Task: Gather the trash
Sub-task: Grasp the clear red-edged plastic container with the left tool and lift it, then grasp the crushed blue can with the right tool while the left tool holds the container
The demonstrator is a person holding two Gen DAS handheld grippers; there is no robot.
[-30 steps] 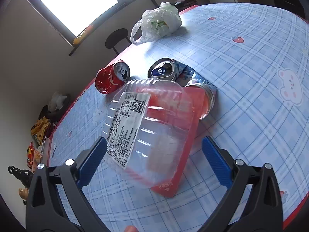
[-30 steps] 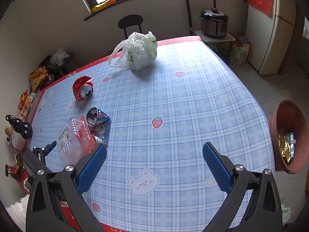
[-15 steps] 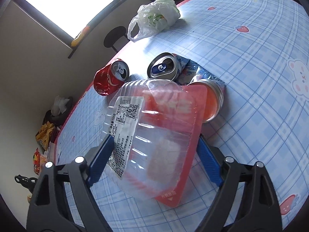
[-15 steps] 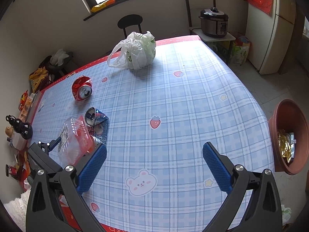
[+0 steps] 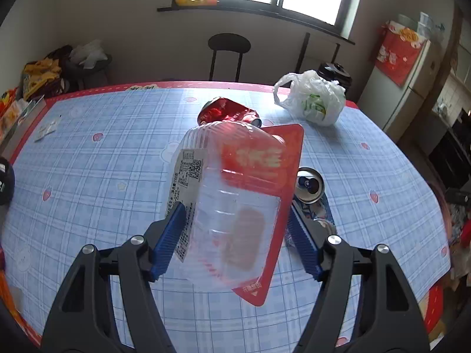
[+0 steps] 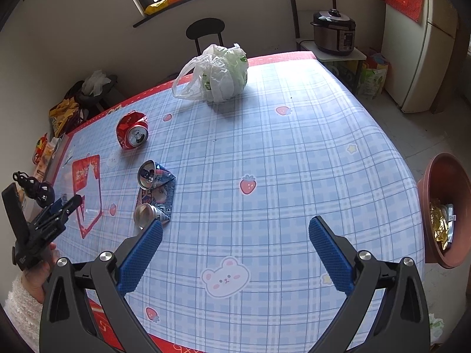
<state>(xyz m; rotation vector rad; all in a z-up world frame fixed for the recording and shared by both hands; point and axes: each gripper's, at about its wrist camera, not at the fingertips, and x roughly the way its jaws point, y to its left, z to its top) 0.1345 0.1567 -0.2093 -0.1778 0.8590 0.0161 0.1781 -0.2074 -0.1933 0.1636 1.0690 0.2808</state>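
My left gripper (image 5: 235, 235) is shut on a clear plastic food box with a red lid (image 5: 235, 200) and holds it lifted above the table; the same box shows in the right wrist view (image 6: 88, 188) at the far left. A crushed red can (image 6: 132, 133) lies on the blue checked tablecloth (image 6: 294, 161), also seen in the left wrist view (image 5: 226, 111). A crushed blue can (image 6: 156, 188) lies near the middle left, with one end showing in the left wrist view (image 5: 309, 184). My right gripper (image 6: 235, 250) is open and empty above the table's near edge.
A white plastic bag (image 6: 215, 76) sits at the table's far side. A brown basin (image 6: 441, 211) with foil trash stands on the floor to the right. A black stool (image 6: 206, 32), a rice cooker (image 6: 334, 32) and a fridge (image 6: 424, 44) stand beyond the table.
My left gripper closed on the plastic box, lifted it off the cans and swung left with it. The right gripper barely moved.
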